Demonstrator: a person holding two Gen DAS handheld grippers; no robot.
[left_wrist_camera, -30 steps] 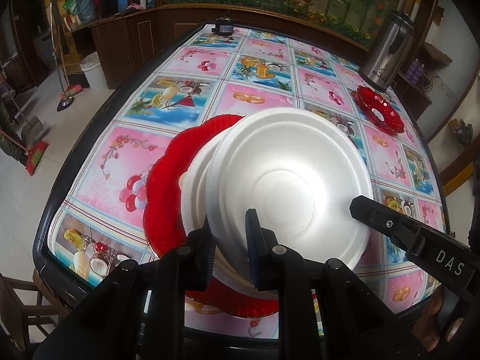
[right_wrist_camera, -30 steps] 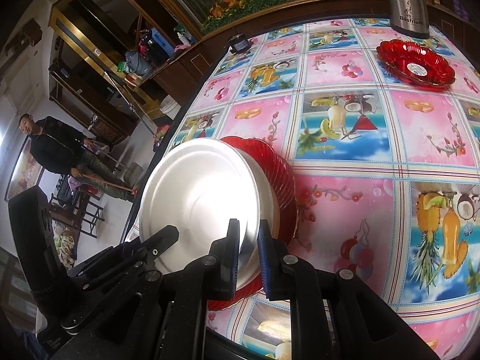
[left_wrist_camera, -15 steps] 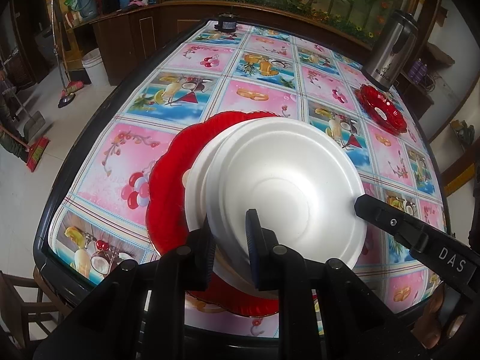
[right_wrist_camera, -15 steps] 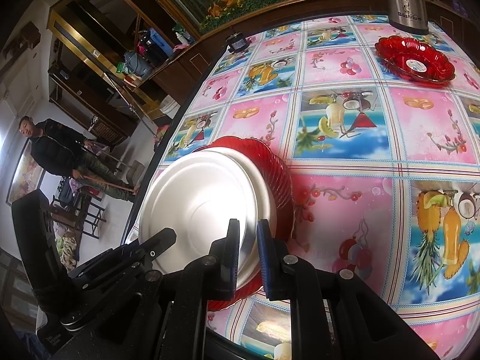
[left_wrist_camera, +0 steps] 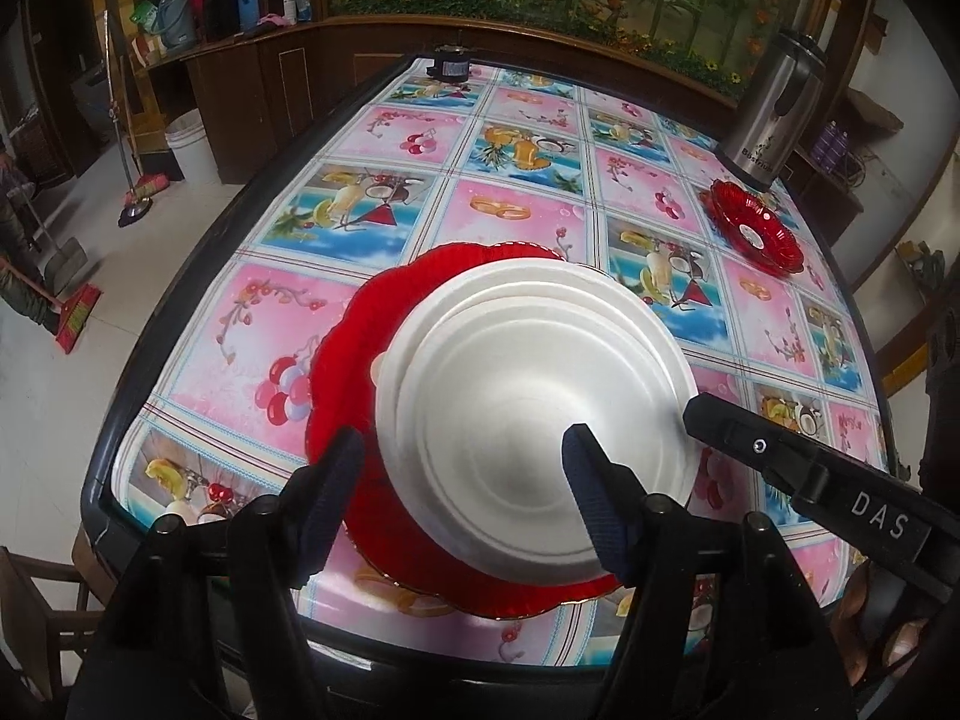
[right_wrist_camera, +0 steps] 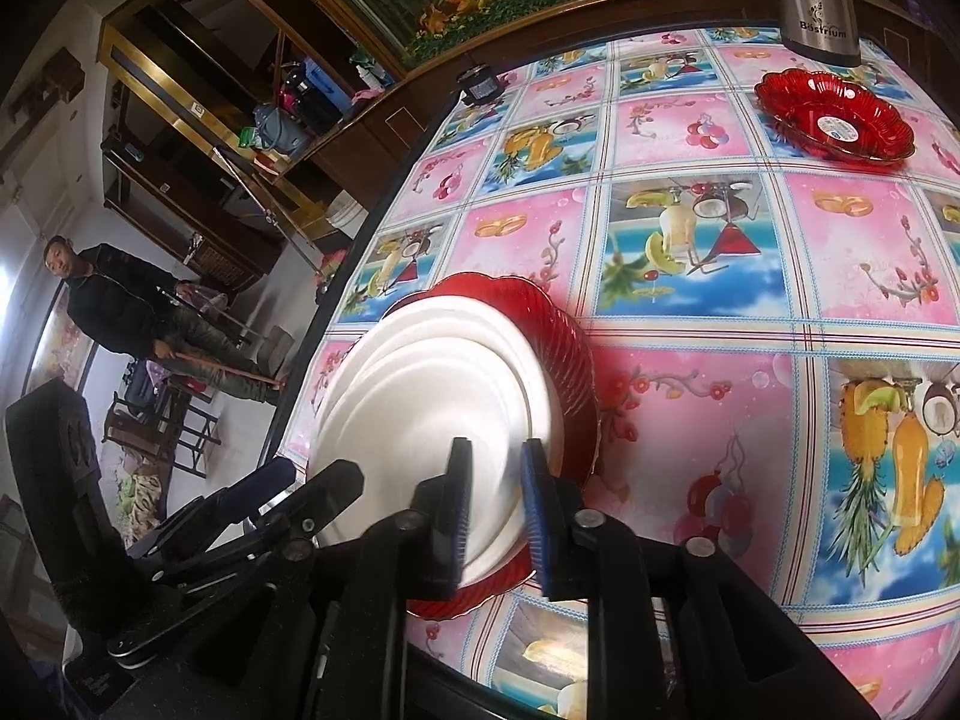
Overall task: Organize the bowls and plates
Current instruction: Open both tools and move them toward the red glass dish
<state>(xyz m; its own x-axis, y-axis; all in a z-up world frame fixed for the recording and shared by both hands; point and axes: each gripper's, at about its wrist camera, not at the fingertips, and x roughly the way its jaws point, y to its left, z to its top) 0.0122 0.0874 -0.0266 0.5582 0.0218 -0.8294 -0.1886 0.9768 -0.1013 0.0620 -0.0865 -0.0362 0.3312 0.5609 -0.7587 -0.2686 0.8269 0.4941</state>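
White plates (left_wrist_camera: 540, 396) on a red dish (left_wrist_camera: 354, 372) — tablecloth (left_wrist_camera: 516, 210) pink-and-blue squares, apparently fruit-printed.

1. The left gripper (left_wrist_camera: 462, 468) lets go: its jaws, clamped on the near rim of the white foam plate (left_wrist_camera: 540, 414) a second ago, are opening and now stand wide of it.
2. The right gripper (right_wrist_camera: 493, 504) is opening too, jaws parting around the rim.
3. The plate now lies lower, nested on the white stack in the red dish (left_wrist_camera: 354, 360).

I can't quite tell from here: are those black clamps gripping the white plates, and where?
Neither now. The left hand-held gripper and right hand-held gripper are opening around the near rim of the white foam plates.
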